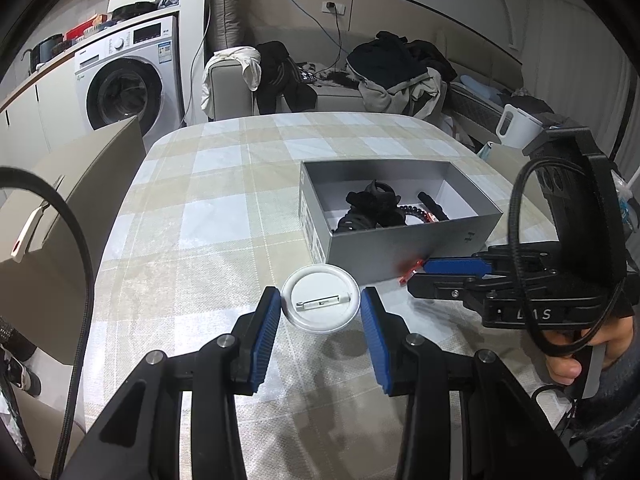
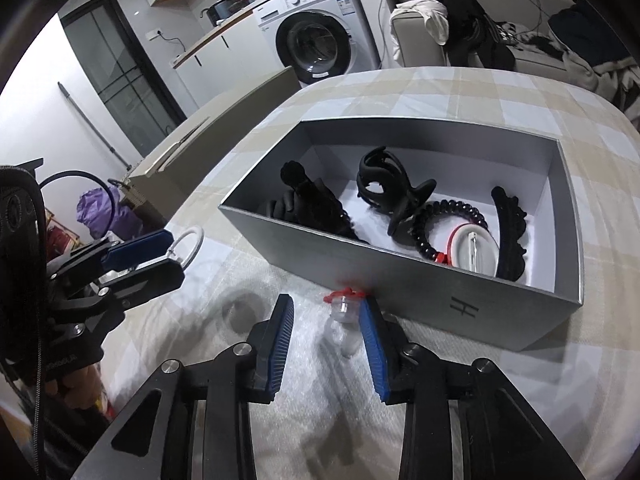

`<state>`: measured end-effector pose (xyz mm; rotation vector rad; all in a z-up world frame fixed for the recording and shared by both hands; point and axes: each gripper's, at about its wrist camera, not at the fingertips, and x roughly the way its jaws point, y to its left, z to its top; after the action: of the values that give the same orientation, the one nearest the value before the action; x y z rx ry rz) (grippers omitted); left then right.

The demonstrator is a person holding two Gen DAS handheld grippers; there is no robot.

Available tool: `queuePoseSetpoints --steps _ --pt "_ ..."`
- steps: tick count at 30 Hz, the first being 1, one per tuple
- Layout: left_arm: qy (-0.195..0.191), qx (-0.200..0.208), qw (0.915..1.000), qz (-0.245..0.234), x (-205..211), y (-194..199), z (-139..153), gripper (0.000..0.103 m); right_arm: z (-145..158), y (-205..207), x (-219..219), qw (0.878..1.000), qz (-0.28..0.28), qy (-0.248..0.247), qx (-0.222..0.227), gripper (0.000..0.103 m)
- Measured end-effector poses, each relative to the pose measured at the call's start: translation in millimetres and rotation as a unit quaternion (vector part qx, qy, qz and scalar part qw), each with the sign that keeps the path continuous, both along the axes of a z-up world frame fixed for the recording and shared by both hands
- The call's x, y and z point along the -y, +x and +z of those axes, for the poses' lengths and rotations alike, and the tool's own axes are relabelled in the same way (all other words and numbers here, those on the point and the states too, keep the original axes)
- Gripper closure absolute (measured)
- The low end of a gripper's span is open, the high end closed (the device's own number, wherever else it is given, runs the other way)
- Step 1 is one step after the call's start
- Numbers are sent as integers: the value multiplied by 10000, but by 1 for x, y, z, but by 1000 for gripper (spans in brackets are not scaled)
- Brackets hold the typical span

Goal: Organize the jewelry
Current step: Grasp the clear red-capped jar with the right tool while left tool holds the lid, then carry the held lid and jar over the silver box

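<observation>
A round white pin badge (image 1: pixel 320 303), back side up with its metal pin showing, sits between the pads of my left gripper (image 1: pixel 320 300); the left pad touches its rim and it casts a shadow below, so it seems held above the checked tablecloth. In the right wrist view the badge (image 2: pixel 188 246) sticks out past that gripper's fingers. My right gripper (image 2: pixel 326 320) is open around a small clear piece with a red clasp (image 2: pixel 344 304) lying beside the grey box (image 2: pixel 400 276). The box holds black hair claws (image 2: pixel 384 184), a dark coil band (image 2: pixel 444 216) and a white-and-red badge (image 2: pixel 472 250).
The box (image 1: pixel 400 252) stands right of centre on the table (image 1: pixel 220 220). A beige chair back (image 1: pixel 80 184) is at the left edge. A washing machine (image 1: pixel 128 76), a sofa with clothes (image 1: pixel 384 64) and a white kettle (image 1: pixel 518 124) lie beyond.
</observation>
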<state>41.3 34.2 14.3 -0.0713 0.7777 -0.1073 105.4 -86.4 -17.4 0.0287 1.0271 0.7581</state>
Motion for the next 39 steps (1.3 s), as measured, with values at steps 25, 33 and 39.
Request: queuePoseSetpoints --steps 25,33,39 --pt "-53 175 9997 -147 13 -3 6 68 36 -20 44 9979 99 507 387 85" --pt "-4 481 9986 -202 25 -4 18 68 61 -5 78 9932 -273 1029 469 85" --pt "-7 623 9978 -205 29 4 25 68 61 10 98 9891 -597 1315 293 85"
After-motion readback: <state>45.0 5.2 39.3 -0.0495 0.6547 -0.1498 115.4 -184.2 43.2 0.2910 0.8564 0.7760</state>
